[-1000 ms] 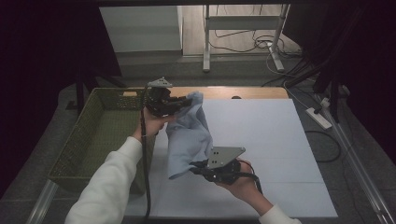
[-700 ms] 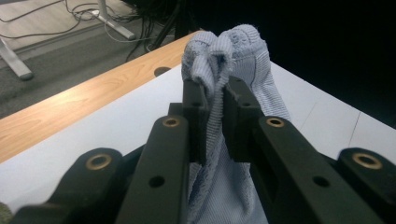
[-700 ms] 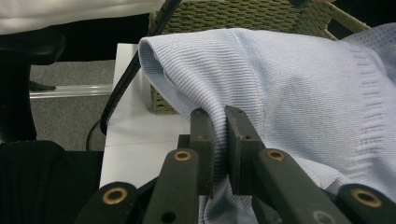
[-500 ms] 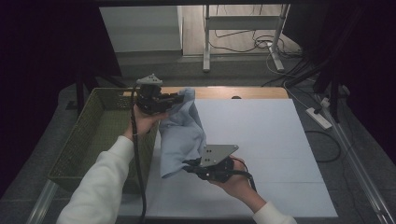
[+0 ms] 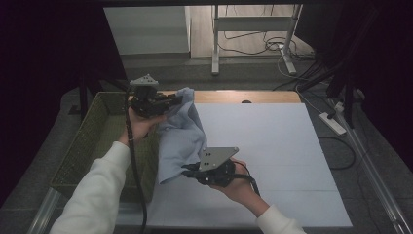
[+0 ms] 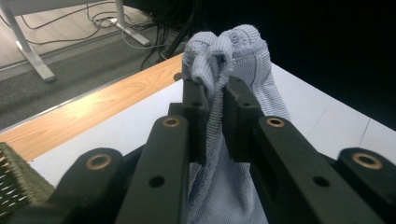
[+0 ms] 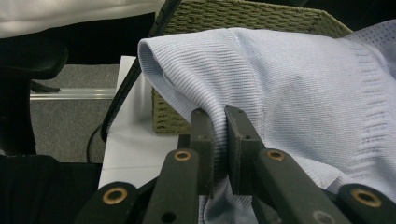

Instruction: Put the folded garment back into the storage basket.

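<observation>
cloth [image 5: 179,139] | pale blue, ribbed knit | hanging stretched, lifted beside the basket [image 5: 85,146]

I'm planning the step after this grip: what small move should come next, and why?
Probably carry the light blue cloth a little leftward, over the green wicker basket. The left gripper and the right gripper each pinch an edge, the cloth hangs between them beside the basket's rim, and none of it is inside yet.

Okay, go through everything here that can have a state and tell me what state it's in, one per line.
Left gripper: shut on the cloth.
Right gripper: shut on the cloth.
Cloth: bunched, hanging between both grippers, lifted off the table.
Basket: upright beside the table, open top.
Table: white surface, bare.
</observation>
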{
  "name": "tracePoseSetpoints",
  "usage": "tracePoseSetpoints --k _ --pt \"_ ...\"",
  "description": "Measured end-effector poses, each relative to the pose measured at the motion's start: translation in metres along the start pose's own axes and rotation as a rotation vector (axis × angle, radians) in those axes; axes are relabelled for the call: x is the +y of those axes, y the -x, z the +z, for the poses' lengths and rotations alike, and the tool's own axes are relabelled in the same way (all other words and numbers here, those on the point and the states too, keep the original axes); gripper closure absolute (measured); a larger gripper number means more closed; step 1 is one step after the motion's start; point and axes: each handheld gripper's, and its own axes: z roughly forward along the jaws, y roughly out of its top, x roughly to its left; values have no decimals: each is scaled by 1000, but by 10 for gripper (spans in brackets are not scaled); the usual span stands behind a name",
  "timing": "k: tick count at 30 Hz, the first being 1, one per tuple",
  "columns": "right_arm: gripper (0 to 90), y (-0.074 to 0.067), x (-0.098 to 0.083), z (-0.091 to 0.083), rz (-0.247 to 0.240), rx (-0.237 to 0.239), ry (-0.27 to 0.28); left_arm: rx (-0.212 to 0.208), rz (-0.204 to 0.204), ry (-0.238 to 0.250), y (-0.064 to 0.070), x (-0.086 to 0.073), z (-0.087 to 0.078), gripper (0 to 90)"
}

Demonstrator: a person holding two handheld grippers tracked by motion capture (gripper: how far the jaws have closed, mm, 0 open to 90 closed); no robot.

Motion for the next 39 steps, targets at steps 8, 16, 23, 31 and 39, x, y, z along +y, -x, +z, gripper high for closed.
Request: tracePoseSetpoints --k 8,16,23,31,39 --pt "820 1 5 7 -4 15 9 15 -9 7 -7 -2 -10 799" --pt "821 3 10 12 -3 19 11 29 -9 12 -10 -1 -19 799" --pt "820 4 15 17 -7 23 15 41 -8 18 -12 0 -26 799" --pt "820 5 21 18 -15 21 18 46 -5 22 -13 0 -31 799" --pt "820 6 25 23 -19 27 23 56 -15 29 -19 0 -36 799"
